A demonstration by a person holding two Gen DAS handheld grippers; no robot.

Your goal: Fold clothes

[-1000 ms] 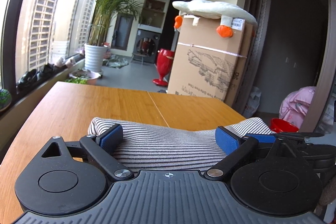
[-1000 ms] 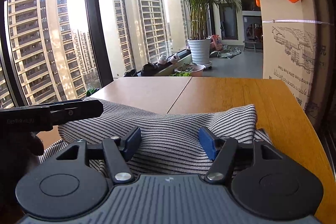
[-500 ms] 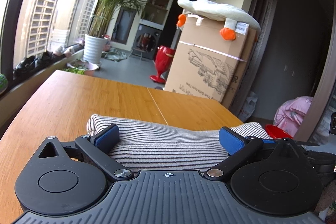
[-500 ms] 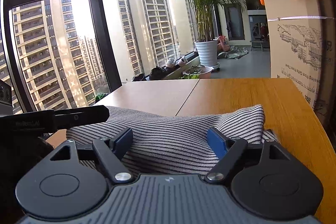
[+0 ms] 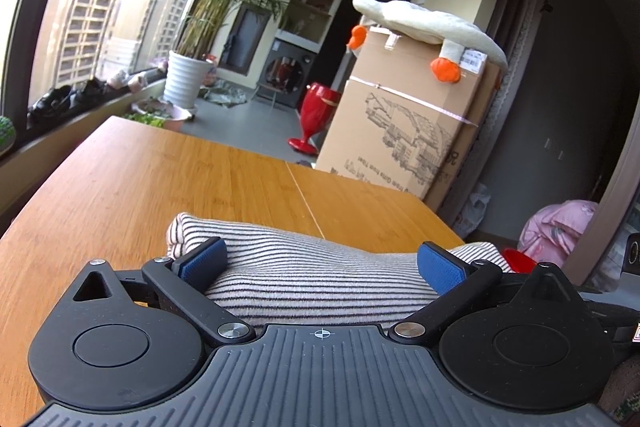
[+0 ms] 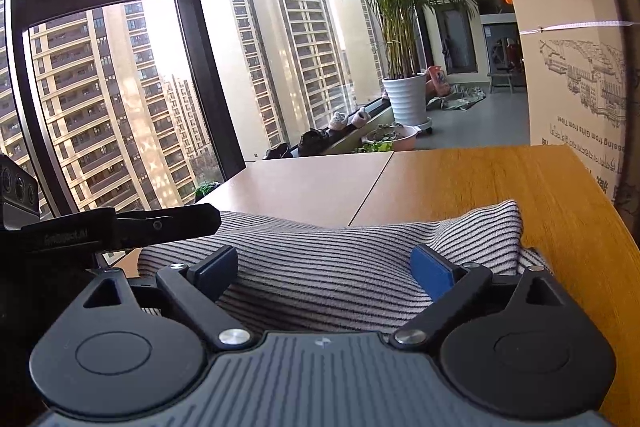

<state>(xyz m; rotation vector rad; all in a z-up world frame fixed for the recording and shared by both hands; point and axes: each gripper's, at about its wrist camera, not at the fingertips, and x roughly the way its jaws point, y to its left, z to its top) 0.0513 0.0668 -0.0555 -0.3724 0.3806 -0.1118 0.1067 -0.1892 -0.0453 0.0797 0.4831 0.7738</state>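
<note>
Left wrist view: the left gripper (image 5: 320, 261) has its blue pads (image 5: 204, 261) spread wide, one at each side of a folded striped garment (image 5: 316, 279). The garment lies on the wooden table (image 5: 160, 179), bunched right in front of the tool body and filling the gap between the fingers. Whether the pads touch the cloth cannot be told. Ahead and to the right, past the table's far edge, stands a cardboard box (image 5: 404, 139) with a plush goose (image 5: 428, 27) lying on top.

Right wrist view: the right gripper (image 6: 324, 269) is likewise spread wide, its fingers (image 6: 432, 271) flanking the garment (image 6: 328, 267), which lies just ahead of the tool on the table (image 6: 480, 179). The cloth rises in a fold ahead and to the right. The left gripper (image 6: 120, 225) juts in from the left, just above the garment's left end.
</note>
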